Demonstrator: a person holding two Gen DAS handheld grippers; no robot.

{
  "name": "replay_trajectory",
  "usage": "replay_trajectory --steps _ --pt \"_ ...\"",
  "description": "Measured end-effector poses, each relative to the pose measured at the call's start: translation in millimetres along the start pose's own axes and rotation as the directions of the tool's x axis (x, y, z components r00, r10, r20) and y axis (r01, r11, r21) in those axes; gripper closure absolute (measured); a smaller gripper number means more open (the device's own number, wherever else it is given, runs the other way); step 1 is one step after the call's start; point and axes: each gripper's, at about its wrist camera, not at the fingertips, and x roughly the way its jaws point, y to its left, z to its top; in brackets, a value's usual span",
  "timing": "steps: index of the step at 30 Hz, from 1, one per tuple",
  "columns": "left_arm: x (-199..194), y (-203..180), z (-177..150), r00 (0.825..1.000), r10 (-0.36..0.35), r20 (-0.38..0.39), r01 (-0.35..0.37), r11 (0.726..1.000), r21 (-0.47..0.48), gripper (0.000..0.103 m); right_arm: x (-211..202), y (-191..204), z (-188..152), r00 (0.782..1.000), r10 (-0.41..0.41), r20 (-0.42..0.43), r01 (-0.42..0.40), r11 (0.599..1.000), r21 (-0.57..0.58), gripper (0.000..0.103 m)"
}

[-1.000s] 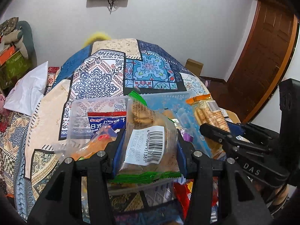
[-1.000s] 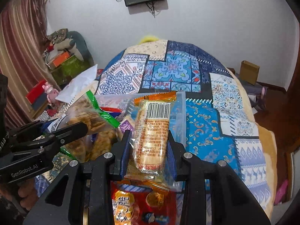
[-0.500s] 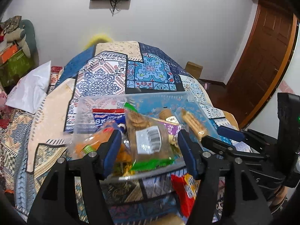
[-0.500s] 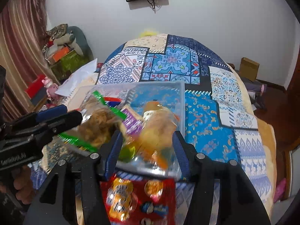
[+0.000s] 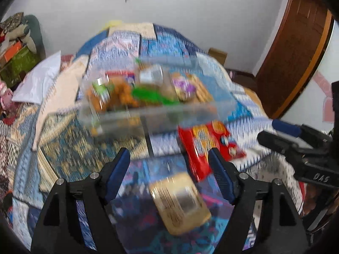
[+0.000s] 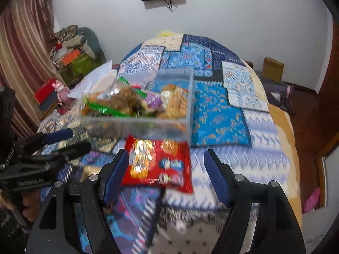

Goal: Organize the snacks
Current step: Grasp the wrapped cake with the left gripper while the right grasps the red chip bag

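A clear plastic box (image 5: pixel 148 118) (image 6: pixel 137 127) sits on the patchwork bedspread and holds several snack packets, among them a green-edged one (image 5: pixel 148 93) (image 6: pixel 106 108) and a biscuit packet (image 6: pixel 175 103). A red snack bag (image 5: pixel 207 141) (image 6: pixel 156 163) lies flat on the bed in front of the box. A tan packet (image 5: pixel 180 203) lies nearer still. My left gripper (image 5: pixel 169 173) (image 6: pixel 77 139) hovers over the tan packet, jaws opening, gripping nothing. My right gripper (image 6: pixel 167 173) (image 5: pixel 269 130) hangs over the red bag, jaws opening, pads off it.
The bedspread (image 6: pixel 222 114) covers the whole bed. A white pillow (image 5: pixel 40 84) lies at its left side. Boxes and bags (image 6: pixel 72 61) are piled by the curtain. A cardboard box (image 6: pixel 273 68) stands on the floor by the far wall, and a wooden door (image 5: pixel 296 53) is at right.
Both grippers let go of their packets, which now lie in the clear box. Both have drawn back from the box toward the bed's near end, with jaws spread wider.
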Motion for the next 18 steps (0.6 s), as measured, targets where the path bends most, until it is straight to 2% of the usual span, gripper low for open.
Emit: replay_trajectory --steps 3,6,10,12,18 --pt "10 -5 -18 0.999 -0.011 -0.053 0.011 1.0 -0.004 0.027 -4 -1 -13 1.0 -0.014 -0.015 0.014 1.0 0.005 0.031" --pt "22 -6 -34 0.994 -0.022 -0.108 0.021 1.0 -0.007 0.027 -4 -4 -23 0.999 -0.03 -0.022 0.031 0.999 0.026 0.013" --pt "29 3 -46 0.99 -0.048 -0.132 0.041 0.998 -0.052 0.028 5 -5 -28 0.998 -0.039 -0.049 0.04 0.999 0.036 0.013" --pt "28 10 -48 0.988 -0.087 -0.128 0.077 0.994 -0.078 0.039 10 -3 -30 0.997 -0.032 -0.063 0.034 0.999 0.038 0.013" --pt "18 32 -46 0.996 -0.033 -0.081 0.028 0.998 -0.06 0.049 45 8 -22 0.992 -0.008 -0.123 0.012 0.999 0.033 0.013"
